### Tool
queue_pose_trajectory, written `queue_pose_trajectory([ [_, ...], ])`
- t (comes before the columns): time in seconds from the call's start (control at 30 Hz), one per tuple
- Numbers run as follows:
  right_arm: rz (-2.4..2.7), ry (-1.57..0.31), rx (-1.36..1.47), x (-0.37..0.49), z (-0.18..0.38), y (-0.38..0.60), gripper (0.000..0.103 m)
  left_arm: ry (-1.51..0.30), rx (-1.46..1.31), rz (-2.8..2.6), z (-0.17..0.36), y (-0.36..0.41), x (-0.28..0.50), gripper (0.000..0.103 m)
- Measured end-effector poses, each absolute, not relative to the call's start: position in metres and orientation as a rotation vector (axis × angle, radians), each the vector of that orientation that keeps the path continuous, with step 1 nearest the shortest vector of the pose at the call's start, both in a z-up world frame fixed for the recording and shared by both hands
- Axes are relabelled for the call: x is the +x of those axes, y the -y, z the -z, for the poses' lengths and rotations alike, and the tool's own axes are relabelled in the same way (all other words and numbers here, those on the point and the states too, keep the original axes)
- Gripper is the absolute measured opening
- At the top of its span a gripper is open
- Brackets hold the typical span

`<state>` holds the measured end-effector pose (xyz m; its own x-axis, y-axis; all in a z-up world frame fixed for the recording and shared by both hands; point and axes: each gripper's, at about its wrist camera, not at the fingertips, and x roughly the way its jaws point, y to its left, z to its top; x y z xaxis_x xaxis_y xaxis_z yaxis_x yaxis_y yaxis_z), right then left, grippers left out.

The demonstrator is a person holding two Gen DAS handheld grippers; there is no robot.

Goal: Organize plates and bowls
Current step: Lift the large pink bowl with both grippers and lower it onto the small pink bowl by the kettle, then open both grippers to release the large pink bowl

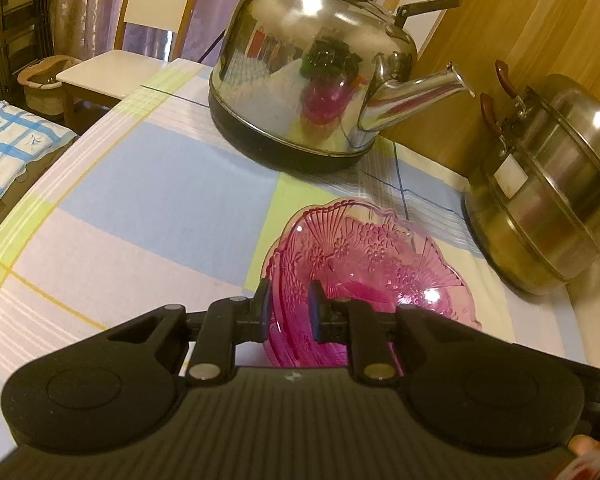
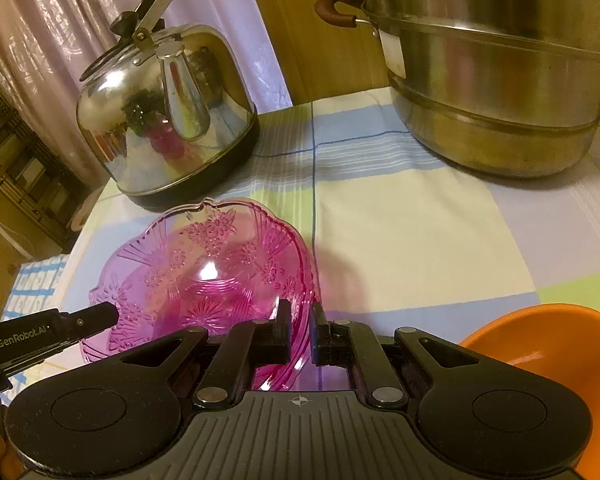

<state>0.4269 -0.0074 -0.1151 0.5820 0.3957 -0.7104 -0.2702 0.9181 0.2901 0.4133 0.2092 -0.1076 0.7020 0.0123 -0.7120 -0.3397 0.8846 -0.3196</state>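
Table: covered by a checked cloth [image 1: 148, 184] in blue, lilac, cream and pale green; everything below stands on it.
Steamer pot: a tiered steel pot [image 2: 496, 92] with brown-tipped handles, at the far right of the cloth against a wooden panel; also in the left wrist view [image 1: 552, 208].
Kettle: a domed, shiny steel kettle [image 1: 308, 76] on a dark base, spout turned toward the steamer pot; it sits beyond the pink bowl and mirrors the bowl's colour in its side.
Pink bowl: a clear pink glass bowl [image 2: 208, 276] with pressed flower and fan patterns and a scalloped rim, between the kettle and both grippers, tilted in the left wrist view [image 1: 372, 268].
Orange bowl: only part of its rim [image 2: 540, 340] shows, at the lower right of the right wrist view.
Left gripper: the left gripper [image 1: 290, 308] straddles the pink bowl's rim, one finger inside and one outside, pinching it.
Right gripper: the right gripper [image 2: 300, 328] clamps the opposite rim the same way, fingers drawn close on the glass.
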Motion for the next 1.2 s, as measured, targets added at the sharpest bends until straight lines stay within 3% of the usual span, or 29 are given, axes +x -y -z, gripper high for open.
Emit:
queue_pose_trajectory([
  [0.4, -0.396, -0.860, 0.145, 0.425, 0.117, 0.005, 0.009, -0.767, -0.435, -0.219, 0.109, -0.208, 0.414, 0.017],
  [0.47, -0.398, -0.860, 0.142, 0.425, 0.117, 0.004, 0.009, -0.767, -0.444, -0.228, 0.110, -0.208, 0.415, 0.022],
  [0.53, -0.407, -0.855, 0.140, 0.425, 0.116, 0.003, 0.009, -0.757, -0.449, -0.237, 0.110, -0.209, 0.415, 0.034],
  [0.57, -0.410, -0.851, 0.144, 0.426, 0.116, 0.003, 0.011, -0.750, -0.449, -0.238, 0.109, -0.209, 0.414, 0.034],
  [0.63, -0.398, -0.829, 0.150, 0.425, 0.113, 0.004, 0.032, -0.733, -0.447, -0.244, 0.105, -0.211, 0.413, 0.034],
  [0.67, -0.393, -0.815, 0.155, 0.425, 0.111, 0.005, 0.049, -0.725, -0.445, -0.247, 0.103, -0.212, 0.412, 0.034],
  [0.7, -0.398, -0.796, 0.170, 0.424, 0.109, 0.007, 0.054, -0.718, -0.445, -0.252, 0.102, -0.212, 0.411, 0.034],
  [1.2, -0.399, -0.784, 0.193, 0.423, 0.102, 0.012, 0.054, -0.715, -0.437, -0.238, 0.098, -0.209, 0.411, 0.034],
])
